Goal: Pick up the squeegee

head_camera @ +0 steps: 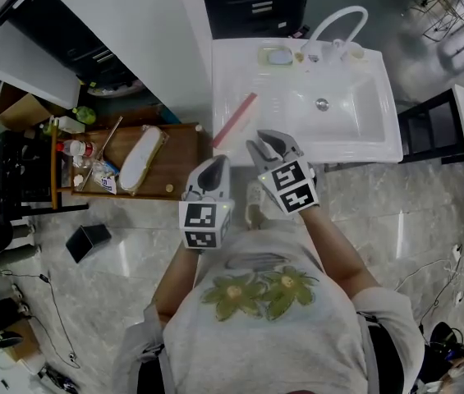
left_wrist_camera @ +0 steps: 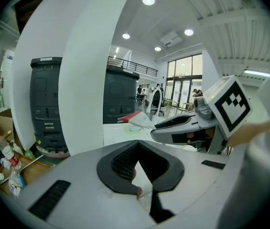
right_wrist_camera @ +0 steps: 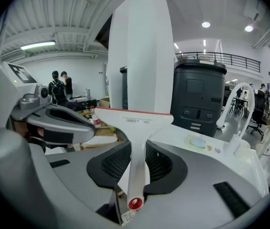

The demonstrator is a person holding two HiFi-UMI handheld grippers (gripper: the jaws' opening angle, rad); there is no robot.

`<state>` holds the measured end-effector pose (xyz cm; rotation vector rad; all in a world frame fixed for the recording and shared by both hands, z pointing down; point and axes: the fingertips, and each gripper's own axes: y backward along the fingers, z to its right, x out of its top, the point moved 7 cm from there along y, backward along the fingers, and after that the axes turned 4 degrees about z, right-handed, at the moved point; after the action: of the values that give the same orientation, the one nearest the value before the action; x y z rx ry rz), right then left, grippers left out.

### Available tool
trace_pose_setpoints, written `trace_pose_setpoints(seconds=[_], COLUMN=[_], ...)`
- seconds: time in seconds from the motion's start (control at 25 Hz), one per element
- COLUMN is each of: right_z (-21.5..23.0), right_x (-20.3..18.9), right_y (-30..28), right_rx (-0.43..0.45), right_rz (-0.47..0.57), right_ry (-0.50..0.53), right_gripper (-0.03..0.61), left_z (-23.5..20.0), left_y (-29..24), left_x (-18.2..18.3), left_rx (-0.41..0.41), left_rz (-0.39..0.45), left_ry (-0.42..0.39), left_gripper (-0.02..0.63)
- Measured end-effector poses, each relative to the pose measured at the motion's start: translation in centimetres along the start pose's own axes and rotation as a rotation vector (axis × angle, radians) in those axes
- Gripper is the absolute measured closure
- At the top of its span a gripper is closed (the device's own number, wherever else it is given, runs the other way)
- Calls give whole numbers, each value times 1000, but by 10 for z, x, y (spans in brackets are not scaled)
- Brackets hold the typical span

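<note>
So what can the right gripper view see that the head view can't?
Only the right gripper view: the squeegee handle clamped between the right gripper fingers, the red cap at its end, and people standing far behind.

Only the head view: the person's flowered shirt, the wooden table with bottles, and the drain.

Both: the squeegee, the white sink, its faucet and the left gripper.
</note>
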<state>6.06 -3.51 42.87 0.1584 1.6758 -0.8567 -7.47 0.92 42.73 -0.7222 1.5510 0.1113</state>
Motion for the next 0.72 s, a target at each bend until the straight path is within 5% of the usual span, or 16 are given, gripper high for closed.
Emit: trace_pose_setpoints(seconds=[0.72], right_z=[-43], right_x=[4], right_y=[46], right_rx=[-12], right_rz=[64], right_ry=[49], right_gripper=[476], left_z=[17], left_y=[47], left_x=[-10], left_rx=[5], left_rz=[34], left_ry=[-22], left_gripper=[605])
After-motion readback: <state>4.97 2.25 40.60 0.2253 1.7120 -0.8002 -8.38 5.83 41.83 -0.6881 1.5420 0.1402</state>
